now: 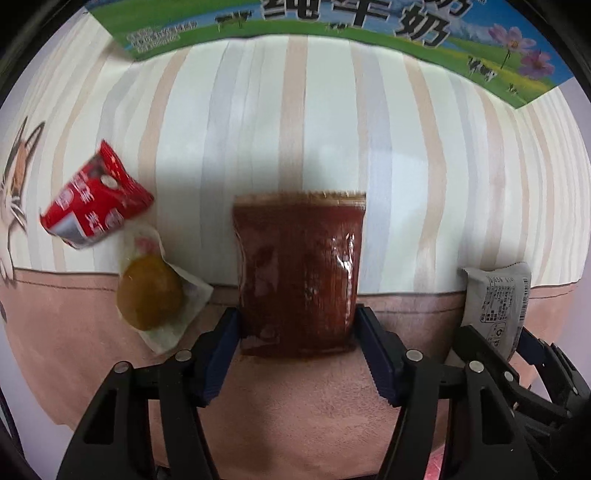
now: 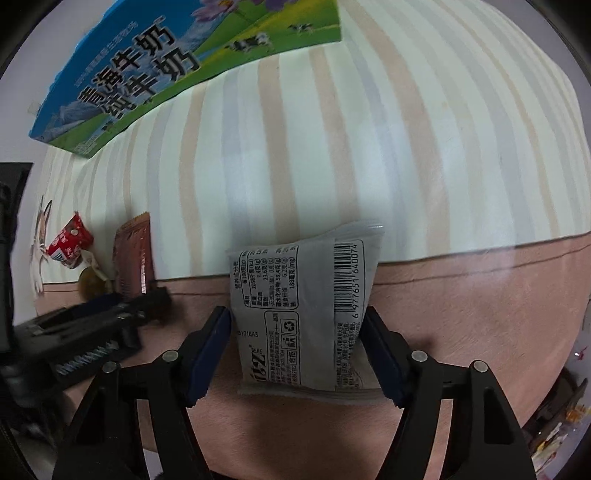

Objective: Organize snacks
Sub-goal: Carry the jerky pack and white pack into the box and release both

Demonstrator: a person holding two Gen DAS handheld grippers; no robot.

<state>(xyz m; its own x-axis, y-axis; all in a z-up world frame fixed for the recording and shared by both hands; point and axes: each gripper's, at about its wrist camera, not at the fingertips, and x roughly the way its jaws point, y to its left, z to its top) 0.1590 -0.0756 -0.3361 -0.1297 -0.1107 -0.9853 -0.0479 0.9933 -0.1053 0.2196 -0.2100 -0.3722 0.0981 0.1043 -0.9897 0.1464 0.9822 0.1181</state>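
My left gripper [image 1: 297,325] is shut on a dark red-brown snack packet [image 1: 299,269], held flat over the striped cloth. My right gripper [image 2: 297,328] is shut on a grey snack packet [image 2: 303,314] with a barcode; it also shows in the left wrist view [image 1: 496,302] at the right. A red snack packet [image 1: 94,201] and a clear-wrapped round yellow pastry [image 1: 151,291] lie on the cloth to the left. The left gripper and its brown packet [image 2: 133,254] show at the left of the right wrist view.
A green and blue milk carton box [image 1: 332,26] stands at the far edge of the cloth, also in the right wrist view [image 2: 155,70]. The cloth [image 1: 332,129] has pale stripes, a pink border and a cat print [image 1: 18,177] at the left.
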